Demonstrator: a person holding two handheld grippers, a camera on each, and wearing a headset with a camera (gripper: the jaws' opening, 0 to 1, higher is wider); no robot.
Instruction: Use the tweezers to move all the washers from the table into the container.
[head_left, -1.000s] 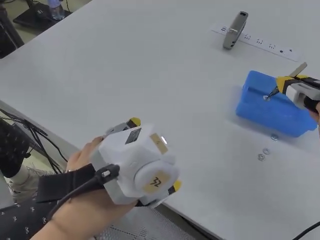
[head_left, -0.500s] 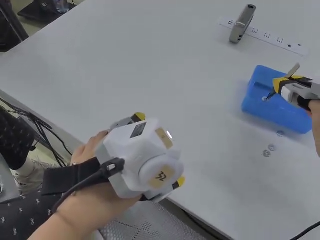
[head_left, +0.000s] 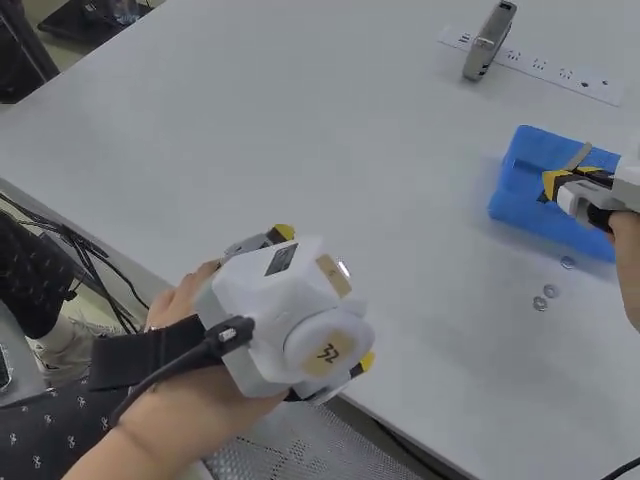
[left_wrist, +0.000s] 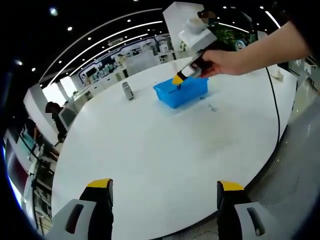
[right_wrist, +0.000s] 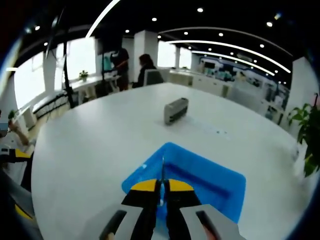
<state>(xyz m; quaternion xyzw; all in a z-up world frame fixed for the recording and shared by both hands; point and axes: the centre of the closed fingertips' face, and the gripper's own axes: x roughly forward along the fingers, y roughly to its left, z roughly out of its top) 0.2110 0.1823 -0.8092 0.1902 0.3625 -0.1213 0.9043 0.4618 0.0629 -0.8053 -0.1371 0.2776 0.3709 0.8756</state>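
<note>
My right gripper (head_left: 562, 184) is shut on slim metal tweezers (right_wrist: 162, 172) and hovers over the blue container (head_left: 530, 175); the tweezers point down into the blue container (right_wrist: 210, 180). Whether a washer sits in the tips I cannot tell. Three small washers (head_left: 548, 293) lie on the white table just in front of the container. My left gripper (head_left: 322, 300) stays near the table's front edge, far from the container. In its own view the left gripper (left_wrist: 165, 185) is open with nothing between its jaws, and the right gripper (left_wrist: 186, 74) and the container (left_wrist: 181, 94) lie ahead.
A grey oblong device (head_left: 487, 40) lies on a white power strip (head_left: 560, 72) at the far side of the table. The white table (head_left: 300, 130) stretches wide between the two grippers. Cables hang beyond the table's left edge.
The head camera has shifted a little. The right gripper stays over the container with the tweezers, whose tip is now hidden behind it. The left gripper has barely moved.
</note>
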